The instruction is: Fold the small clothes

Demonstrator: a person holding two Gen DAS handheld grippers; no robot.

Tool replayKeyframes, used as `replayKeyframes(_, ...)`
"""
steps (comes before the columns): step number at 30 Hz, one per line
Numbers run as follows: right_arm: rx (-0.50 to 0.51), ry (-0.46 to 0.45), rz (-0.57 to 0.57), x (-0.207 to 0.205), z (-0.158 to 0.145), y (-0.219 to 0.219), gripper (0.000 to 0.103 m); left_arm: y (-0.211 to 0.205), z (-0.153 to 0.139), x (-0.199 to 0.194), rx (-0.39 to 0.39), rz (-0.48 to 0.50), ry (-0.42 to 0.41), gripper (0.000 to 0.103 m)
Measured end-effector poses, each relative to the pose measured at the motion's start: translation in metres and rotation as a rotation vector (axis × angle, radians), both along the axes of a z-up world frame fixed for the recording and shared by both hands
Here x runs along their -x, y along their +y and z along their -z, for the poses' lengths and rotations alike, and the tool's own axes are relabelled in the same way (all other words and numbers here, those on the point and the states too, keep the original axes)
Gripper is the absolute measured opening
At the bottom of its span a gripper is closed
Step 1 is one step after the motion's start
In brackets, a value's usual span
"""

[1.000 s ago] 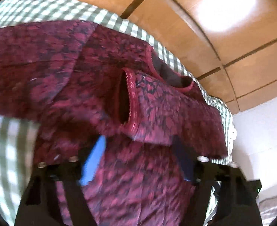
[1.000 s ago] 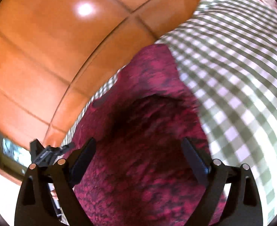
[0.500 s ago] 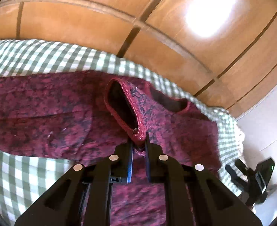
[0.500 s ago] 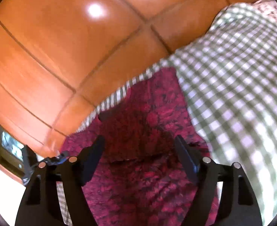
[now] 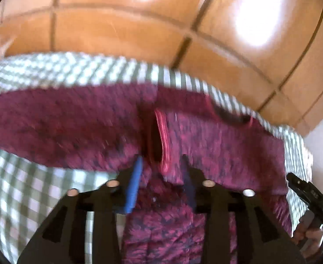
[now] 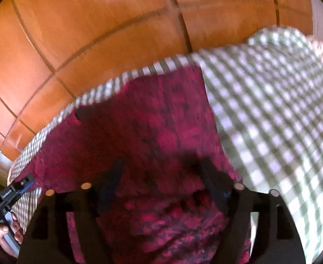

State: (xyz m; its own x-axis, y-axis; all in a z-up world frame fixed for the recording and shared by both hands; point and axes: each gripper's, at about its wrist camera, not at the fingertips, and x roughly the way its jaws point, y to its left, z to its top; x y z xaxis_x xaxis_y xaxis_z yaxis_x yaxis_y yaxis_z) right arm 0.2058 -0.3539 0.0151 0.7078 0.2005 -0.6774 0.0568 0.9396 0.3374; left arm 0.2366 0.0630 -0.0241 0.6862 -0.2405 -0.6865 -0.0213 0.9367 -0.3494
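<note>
The dark red patterned garment (image 5: 216, 136) lies spread on a green-and-white checked cloth (image 5: 29, 198), close to the cloth's far edge. In the left wrist view a folded section with a lighter red trimmed opening (image 5: 162, 140) lies on top of the rest of the fabric. A dark neckline shows further right, near the far edge. In the right wrist view the garment (image 6: 161, 127) reaches the cloth's far edge, and the checked cloth (image 6: 282, 121) extends to the right of it.

The left gripper (image 5: 161, 165) hangs over the garment, and the lower end of the trimmed opening sits between its fingers. Its jaws are opening. The blue-faced left finger (image 5: 134, 187) and the dark right finger each stand clear of the trim; neither pad presses on the fabric.

The right gripper (image 6: 161, 173) is positioned over the near part of the garment. Its jaws are wide and opening. Fabric lies under and between the fingers, but the pads do not clamp it.

Each gripper appears at the edge of the other's view, held in a hand (image 6: 6, 233). Both views are motion-blurred.

Beyond the cloth is an orange-brown tiled floor (image 6: 73, 33) with dark joints and bright reflected light spots.
</note>
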Motion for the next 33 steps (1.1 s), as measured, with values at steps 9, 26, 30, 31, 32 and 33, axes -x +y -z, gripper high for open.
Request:
replayKeyframes(9, 0.149, 0.109, 0.018, -0.082, 0.029, 0.018, 0.084, -0.038, 0.023, -0.054, -0.151, 0.099, 0.081, 0.039)
replayKeyframes(26, 0.139, 0.034, -0.042, 0.002, 0.015, 0.049, 0.101, 0.069, 0.041, 0.002, 0.108, -0.161, 0.133, 0.071)
replayKeyframes(30, 0.192, 0.052, -0.139, 0.044, 0.026, 0.081, 0.101, 0.136, 0.049, 0.039, 0.166, -0.277, 0.133, 0.071)
replayKeyframes(31, 0.205, 0.063, -0.159, 0.052, 0.032, 0.089, 0.101, 0.156, 0.047, 0.05, 0.163, -0.322, 0.115, 0.071)
replayKeyframes(32, 0.211, 0.074, -0.173, 0.057, 0.037, 0.093, 0.101, 0.177, 0.045, 0.062, 0.167, -0.368, 0.088, 0.071)
replayKeyframes(33, 0.217, 0.093, -0.187, 0.061, 0.045, 0.1, 0.101, 0.197, 0.043, 0.074, 0.185, -0.402, 0.06, 0.071)
